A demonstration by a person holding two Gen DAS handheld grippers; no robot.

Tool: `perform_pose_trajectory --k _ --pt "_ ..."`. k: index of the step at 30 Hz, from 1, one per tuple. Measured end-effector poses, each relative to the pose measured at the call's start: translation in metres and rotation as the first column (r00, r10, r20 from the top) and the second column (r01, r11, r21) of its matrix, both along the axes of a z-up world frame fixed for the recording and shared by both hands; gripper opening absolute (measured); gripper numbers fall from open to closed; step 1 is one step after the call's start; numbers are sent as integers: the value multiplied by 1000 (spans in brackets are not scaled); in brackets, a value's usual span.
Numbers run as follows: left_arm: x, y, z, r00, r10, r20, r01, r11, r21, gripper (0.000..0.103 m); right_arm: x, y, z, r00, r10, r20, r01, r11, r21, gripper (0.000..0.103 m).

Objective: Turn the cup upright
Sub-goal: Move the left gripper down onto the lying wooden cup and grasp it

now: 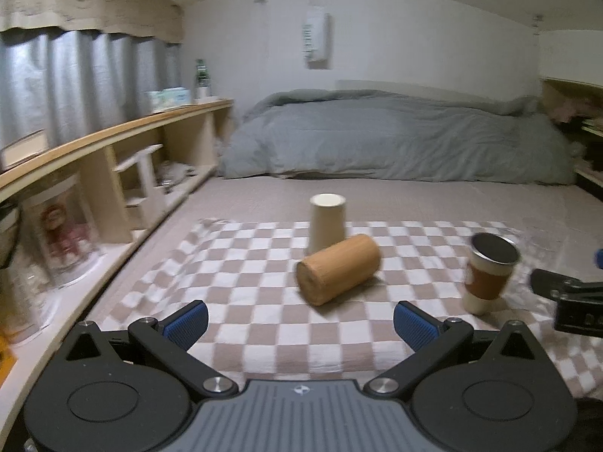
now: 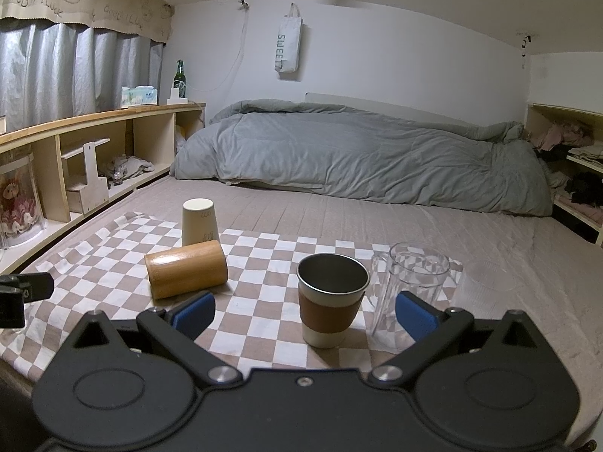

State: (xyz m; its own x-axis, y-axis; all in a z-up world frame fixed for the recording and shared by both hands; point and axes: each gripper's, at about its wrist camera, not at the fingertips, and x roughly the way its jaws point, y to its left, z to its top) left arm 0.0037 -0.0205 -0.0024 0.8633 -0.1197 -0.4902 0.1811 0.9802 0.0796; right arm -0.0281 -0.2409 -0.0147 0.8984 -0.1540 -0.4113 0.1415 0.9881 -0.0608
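Observation:
A bamboo-coloured cup [image 1: 337, 269] lies on its side on the checkered cloth [image 1: 233, 324], ahead of my open, empty left gripper [image 1: 301, 326]; it also shows in the right wrist view [image 2: 186, 273]. A cream cup [image 1: 327, 220] stands upside down just behind it [image 2: 199, 220]. A steel cup with a brown sleeve [image 2: 331, 297] stands upright, just ahead of my open, empty right gripper [image 2: 305, 312], and shows at the right in the left wrist view [image 1: 490, 273].
A clear glass [image 2: 409, 293] stands upright right of the steel cup, another clear cup [image 2: 484, 288] beside it. A grey duvet [image 2: 358, 158] lies at the back. Wooden shelving [image 1: 113, 173] runs along the left. The other gripper shows at the edge [image 1: 573, 297].

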Motion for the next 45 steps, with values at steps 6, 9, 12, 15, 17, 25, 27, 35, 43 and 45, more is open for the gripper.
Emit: perform_pose_trajectory --k 6,9,12,15,17,25,27,35,43,45 --pt "15 -4 1 987 -152 45 148 985 91 103 0 -2 1 1000 15 -14 -15 1000 16 103" --pt "35 -2 -3 970 -240 28 236 966 106 103 0 -4 0 1000 24 -16 -24 1000 20 103" --pt "62 -6 -11 936 -350 -23 350 930 109 103 6 -7 -1 999 33 -21 -32 999 24 103" --pt "88 -11 -19 895 -439 -77 446 884 141 103 13 -11 -4 999 35 -29 -34 999 30 103" --pt "105 -13 -24 869 -481 -115 494 855 159 103 19 -12 -7 998 43 -38 -42 998 40 103" --pt "180 -39 -50 798 -525 -295 597 753 275 101 39 -17 -15 995 71 -67 -66 995 73 103" --pt "194 -45 -57 791 -514 -331 606 730 316 98 41 -17 -17 995 74 -71 -69 995 73 103" --pt "240 -66 -99 753 -444 -486 645 644 411 91 44 -23 -18 993 80 -83 -73 994 87 103" --pt "249 -53 -99 771 -391 -503 596 720 355 72 42 -28 -17 994 81 -76 -73 991 110 103" --pt "246 -42 -96 785 -363 -503 564 754 337 72 41 -29 -17 994 85 -75 -75 990 122 103"
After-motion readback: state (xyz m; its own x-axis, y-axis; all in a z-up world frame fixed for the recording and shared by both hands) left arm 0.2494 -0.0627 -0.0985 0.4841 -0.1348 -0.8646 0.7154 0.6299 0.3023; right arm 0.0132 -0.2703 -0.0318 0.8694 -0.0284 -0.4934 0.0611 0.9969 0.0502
